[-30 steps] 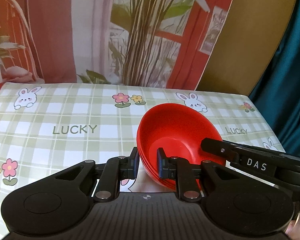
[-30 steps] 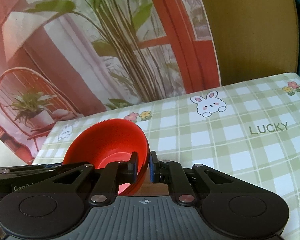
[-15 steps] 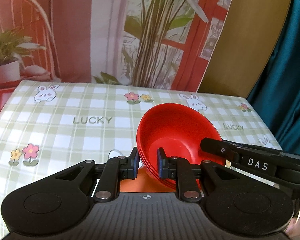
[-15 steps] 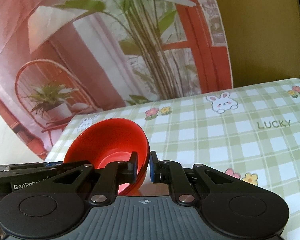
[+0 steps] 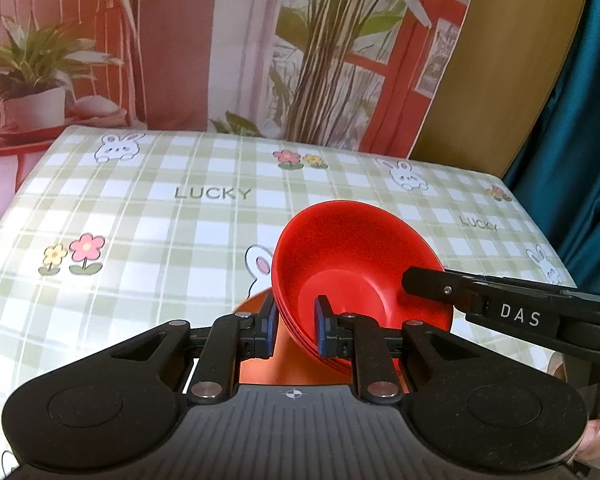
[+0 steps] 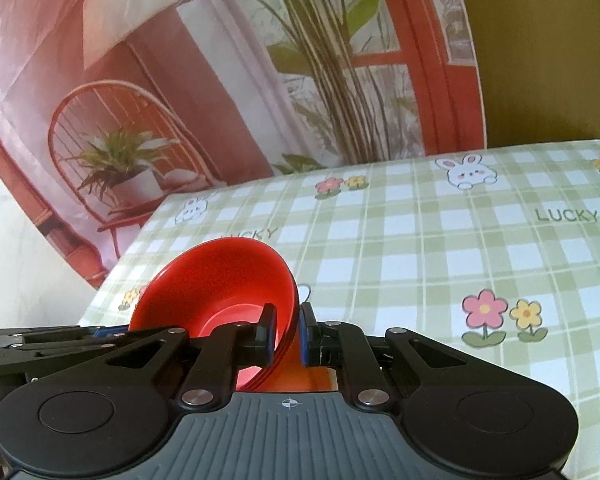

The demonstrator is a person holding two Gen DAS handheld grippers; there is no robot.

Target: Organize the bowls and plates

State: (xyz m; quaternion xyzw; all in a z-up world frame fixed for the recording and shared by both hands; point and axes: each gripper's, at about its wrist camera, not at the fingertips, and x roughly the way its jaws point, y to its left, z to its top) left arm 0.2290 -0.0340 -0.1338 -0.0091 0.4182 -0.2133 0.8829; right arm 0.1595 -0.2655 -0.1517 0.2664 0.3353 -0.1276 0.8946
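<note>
We carry the red bowls [image 5: 352, 264], a nested stack, with 2 grippers. The left gripper [image 5: 294, 330] and right gripper [image 6: 288, 334] are each clamped nearly closed on opposite rims. An orange plate [image 5: 260, 364] sits just below the fingers. We should keep both grips level and lower evenly over it.

Soft daylight fills both my views, even and fairly bright. The tablecloth [image 5: 148, 232] glares white at the left edge. Fisheye bending curves the backdrop [image 6: 260, 80] at the frame corners; far details look slightly soft.
</note>
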